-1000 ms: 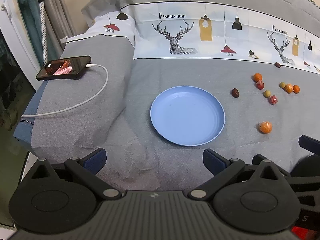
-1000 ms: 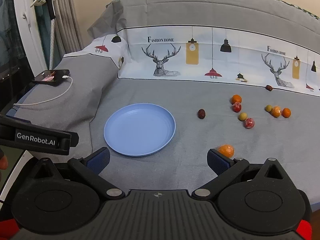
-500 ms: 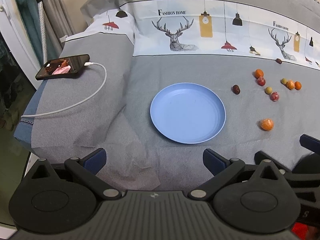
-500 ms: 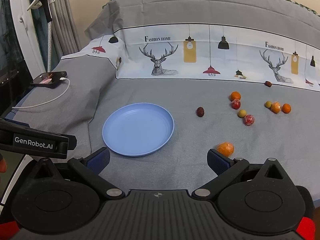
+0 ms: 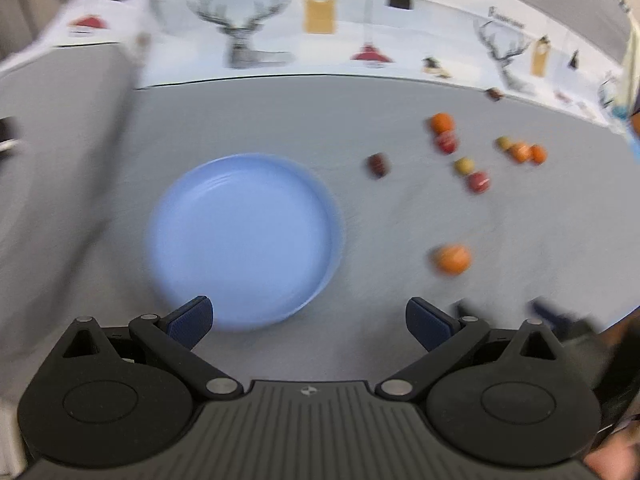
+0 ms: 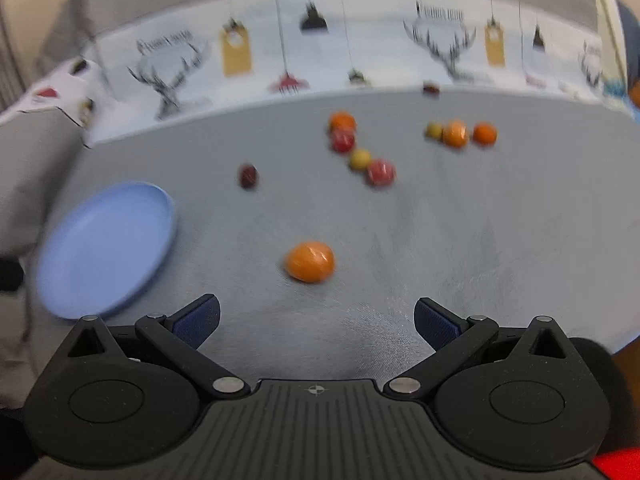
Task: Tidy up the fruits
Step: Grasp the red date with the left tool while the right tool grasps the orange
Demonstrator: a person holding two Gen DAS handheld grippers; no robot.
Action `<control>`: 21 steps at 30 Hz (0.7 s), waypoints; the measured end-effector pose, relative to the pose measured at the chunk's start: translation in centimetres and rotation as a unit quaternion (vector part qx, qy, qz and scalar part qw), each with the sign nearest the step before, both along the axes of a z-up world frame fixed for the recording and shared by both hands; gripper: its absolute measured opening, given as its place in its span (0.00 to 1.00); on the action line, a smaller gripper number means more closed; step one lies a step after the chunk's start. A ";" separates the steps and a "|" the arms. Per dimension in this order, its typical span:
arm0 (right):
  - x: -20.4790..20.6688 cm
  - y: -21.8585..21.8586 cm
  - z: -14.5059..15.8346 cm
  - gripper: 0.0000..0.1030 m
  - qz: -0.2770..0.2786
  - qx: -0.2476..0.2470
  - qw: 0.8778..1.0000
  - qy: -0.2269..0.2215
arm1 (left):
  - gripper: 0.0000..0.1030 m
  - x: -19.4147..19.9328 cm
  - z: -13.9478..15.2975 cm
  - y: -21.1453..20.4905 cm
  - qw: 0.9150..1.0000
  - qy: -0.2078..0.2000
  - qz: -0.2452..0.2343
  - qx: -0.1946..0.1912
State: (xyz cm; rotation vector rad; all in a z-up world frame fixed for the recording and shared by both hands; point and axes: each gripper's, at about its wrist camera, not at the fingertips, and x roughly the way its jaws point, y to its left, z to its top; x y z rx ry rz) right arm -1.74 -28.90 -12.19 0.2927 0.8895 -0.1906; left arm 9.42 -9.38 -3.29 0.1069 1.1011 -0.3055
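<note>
Both hand-held grippers, left (image 5: pixel 308 318) and right (image 6: pixel 317 320), hover with jaws apart above a bed (image 6: pixel 460 240) holding a blue plate (image 5: pixel 244 240) and scattered fruits (image 6: pixel 310 262).

You have a bed with a grey cover (image 6: pixel 460 240) bearing, directly on its surface, one empty blue plate (image 6: pixel 104 248), a large orange fruit (image 6: pixel 310 262) near it, a dark red fruit (image 6: pixel 248 176), and a scattered cluster of small orange, red and yellow fruits (image 6: pixel 362 152) further back.
</note>
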 end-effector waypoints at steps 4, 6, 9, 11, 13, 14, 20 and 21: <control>2.9 -0.4 -3.0 0.99 0.003 -0.012 1.000 0.006 | 1.00 6.0 -1.9 -4.8 1.000 0.012 -0.019 -0.004; 4.1 -0.4 -4.3 0.99 0.012 -0.020 1.000 0.004 | 0.99 9.1 -3.7 -7.4 0.999 0.013 -0.032 0.015; 5.5 -0.7 -5.8 0.99 0.018 -0.028 0.999 0.016 | 0.99 12.7 -6.7 -10.3 0.997 0.020 -0.048 0.051; 5.6 -0.5 -6.3 1.00 0.027 -0.047 0.999 0.004 | 0.94 14.9 -9.1 -11.8 0.995 0.029 -0.050 0.075; 5.6 -0.4 -6.4 0.99 0.033 -0.055 0.998 0.000 | 0.77 16.5 -10.9 -12.5 0.994 0.036 -0.045 0.088; 5.4 -0.5 -6.4 0.96 0.037 -0.051 0.998 -0.003 | 0.69 17.1 -11.7 -12.9 0.994 0.038 -0.047 0.094; 4.7 0.3 -5.5 0.40 0.082 -0.064 0.994 -0.032 | 0.06 17.9 -12.6 -14.9 0.990 0.015 -0.099 0.101; 4.8 0.2 -5.4 0.40 0.081 -0.061 0.994 -0.033 | 0.00 17.7 -12.5 -14.8 0.990 0.006 -0.101 0.102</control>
